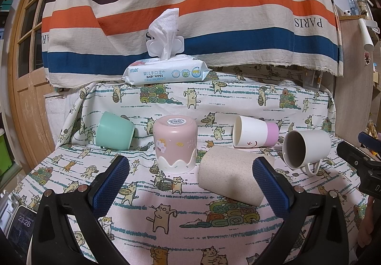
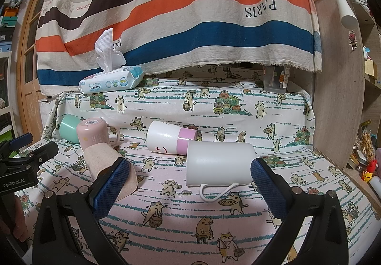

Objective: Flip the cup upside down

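The left gripper [image 1: 190, 181] partly hides the beige cup [image 1: 228, 175], which lies on its side on the counter [image 1: 166, 229]; the mouth's direction is unclear. Its jaws are spread wide, empty. The right gripper [image 2: 190, 181] has its jaws spread too, holding nothing, with the white mug [image 2: 218, 166] lying sideways between them, handle down. The pink cup [image 1: 175, 143] stands upside down. The green cup [image 1: 115, 131] and the white-and-pink cup [image 1: 254, 135] lie tipped over, empty.

cat-print tablecloth [image 1: 166, 229], five cups [image 1: 175, 143] (four toppled)
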A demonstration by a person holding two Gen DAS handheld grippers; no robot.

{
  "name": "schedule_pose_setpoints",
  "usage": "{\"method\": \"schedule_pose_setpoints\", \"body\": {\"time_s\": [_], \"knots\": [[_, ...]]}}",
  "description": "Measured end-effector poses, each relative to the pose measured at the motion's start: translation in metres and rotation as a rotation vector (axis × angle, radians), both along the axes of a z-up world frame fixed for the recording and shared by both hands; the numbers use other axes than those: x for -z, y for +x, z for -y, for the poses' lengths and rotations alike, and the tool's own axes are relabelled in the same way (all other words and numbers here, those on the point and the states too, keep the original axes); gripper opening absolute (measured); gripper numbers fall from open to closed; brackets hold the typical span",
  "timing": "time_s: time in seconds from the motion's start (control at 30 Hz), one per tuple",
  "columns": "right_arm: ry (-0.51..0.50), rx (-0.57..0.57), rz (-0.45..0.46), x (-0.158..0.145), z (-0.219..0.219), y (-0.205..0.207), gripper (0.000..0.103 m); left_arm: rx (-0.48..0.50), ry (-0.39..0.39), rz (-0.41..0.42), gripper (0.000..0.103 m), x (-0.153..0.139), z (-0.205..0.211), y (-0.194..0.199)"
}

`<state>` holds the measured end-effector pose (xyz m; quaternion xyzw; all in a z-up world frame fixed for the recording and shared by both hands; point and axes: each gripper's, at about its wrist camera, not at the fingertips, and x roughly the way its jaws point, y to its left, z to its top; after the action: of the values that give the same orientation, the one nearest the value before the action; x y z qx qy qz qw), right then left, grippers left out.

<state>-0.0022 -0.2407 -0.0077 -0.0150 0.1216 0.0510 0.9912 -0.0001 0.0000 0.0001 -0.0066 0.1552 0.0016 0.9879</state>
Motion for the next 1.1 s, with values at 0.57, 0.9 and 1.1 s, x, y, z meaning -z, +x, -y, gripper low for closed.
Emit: {"method": "schedule_pose_setpoints", "body": {"time_s": [0.57, 0.9, 1.1], "knots": [[0.0, 0.0, 0.0, -0.0001, 0.0001, 0.0002, 0.103, 0.0, 0.0, -0.003, 0.103, -0.0001, 0.0, -0.0002], [-0.001, -0.002, -0.001, -0.0002, 0.0002, 0.0005, 0.103, 0.0, -0.001, -0.004, 0.103, -0.0001, -0.0001, 0.0], [-0.002, -0.002, 0.002, -0.0021, -0.0001, 0.0, 0.103, 0.015, 0.002, 0.01, 0.103, 0.0033, -0.0036, -0.0023]]}}
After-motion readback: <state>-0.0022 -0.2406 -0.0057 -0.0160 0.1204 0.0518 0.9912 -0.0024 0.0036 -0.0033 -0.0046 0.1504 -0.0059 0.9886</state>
